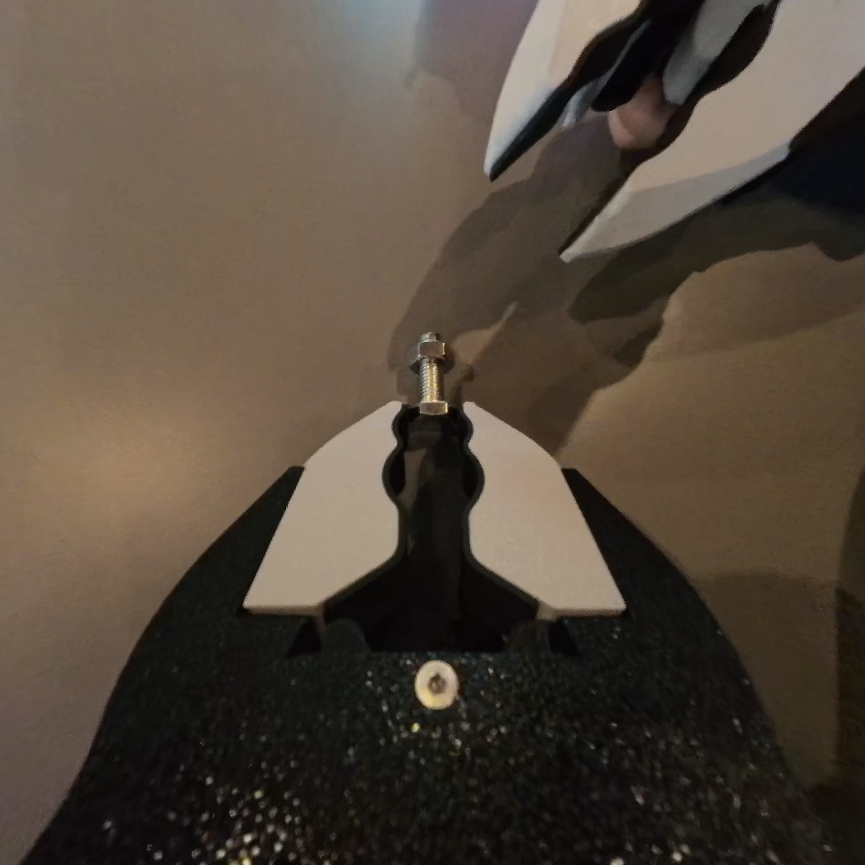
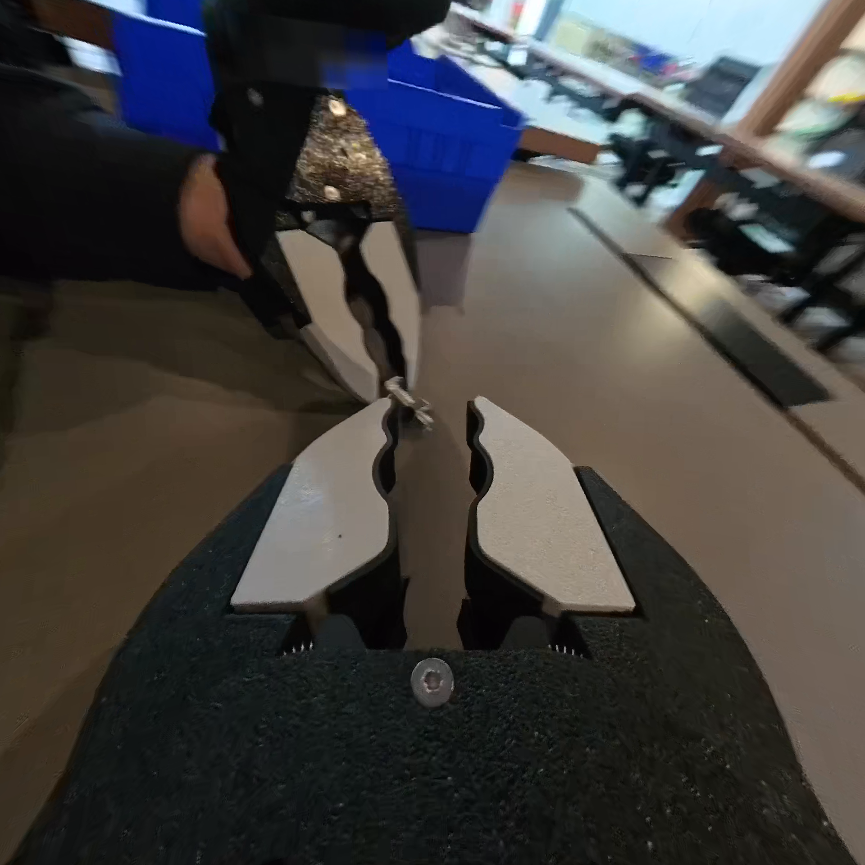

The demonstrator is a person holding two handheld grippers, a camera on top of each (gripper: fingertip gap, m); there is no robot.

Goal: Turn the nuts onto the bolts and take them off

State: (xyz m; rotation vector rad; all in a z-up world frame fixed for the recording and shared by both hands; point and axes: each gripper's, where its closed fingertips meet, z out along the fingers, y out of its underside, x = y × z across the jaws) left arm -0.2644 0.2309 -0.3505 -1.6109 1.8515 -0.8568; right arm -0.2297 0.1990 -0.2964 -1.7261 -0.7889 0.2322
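Left gripper (image 1: 433,406) clamped on small silver threaded bolt (image 1: 429,380), hex nut (image 1: 426,350) near its tip; right gripper (image 2: 429,406) apart beside bolt; blue plastic bin (image 2: 435,140) behind, contents unseen

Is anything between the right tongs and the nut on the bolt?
Nothing: in the left wrist view only bare brown table shows between the right tongs and the nut.
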